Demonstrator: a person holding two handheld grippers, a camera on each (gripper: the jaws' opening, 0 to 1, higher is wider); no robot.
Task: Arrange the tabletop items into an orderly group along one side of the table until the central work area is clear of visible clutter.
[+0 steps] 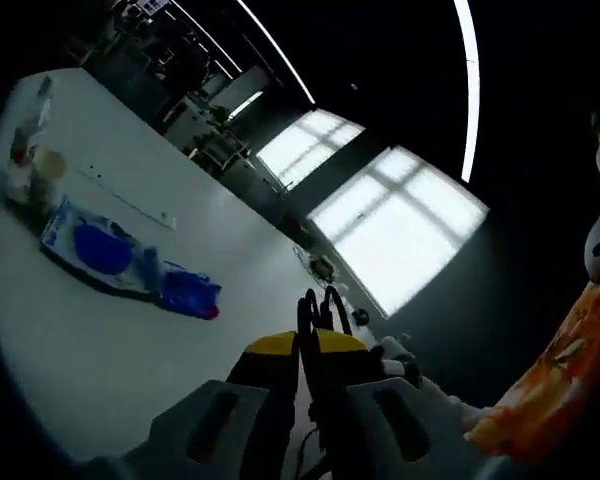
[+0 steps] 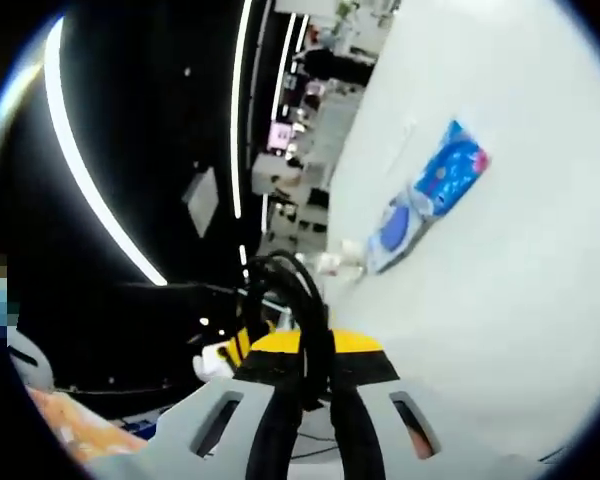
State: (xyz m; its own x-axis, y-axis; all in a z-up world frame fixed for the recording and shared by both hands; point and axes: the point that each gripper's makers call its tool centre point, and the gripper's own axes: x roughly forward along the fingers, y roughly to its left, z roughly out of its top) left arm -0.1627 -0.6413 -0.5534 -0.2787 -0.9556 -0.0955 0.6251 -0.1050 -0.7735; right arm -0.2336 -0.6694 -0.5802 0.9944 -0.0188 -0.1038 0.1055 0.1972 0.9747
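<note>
Grouping so far: a blue packet (image 1: 185, 290), a flat blue-and-clear package (image 1: 95, 247) and some bottles (image 1: 30, 150) lie close together in a line toward one end of the table (image 1: 110, 370), which reads as the orderly group the task asks for.
Blue packet: it lies flat, touching or just beside the flat package; in the right gripper view the blue packet (image 2: 450, 172) and the flat package (image 2: 400, 225) sit in the same line, with a clear bottle (image 2: 335, 263) beyond them.
Table: the wide white stretch near both cameras is bare, so I judge the task near its end.
Left hand-held gripper (image 1: 318, 305): jaws together, nothing between them, held off the table and well apart from the group, likely because no item is left to carry.
Right hand-held gripper (image 2: 300, 290): jaws together and holding nothing, also raised away from the items.
Surroundings: bright windows (image 1: 390, 215) and ceiling light strips (image 2: 90, 190) lie beyond the table.
</note>
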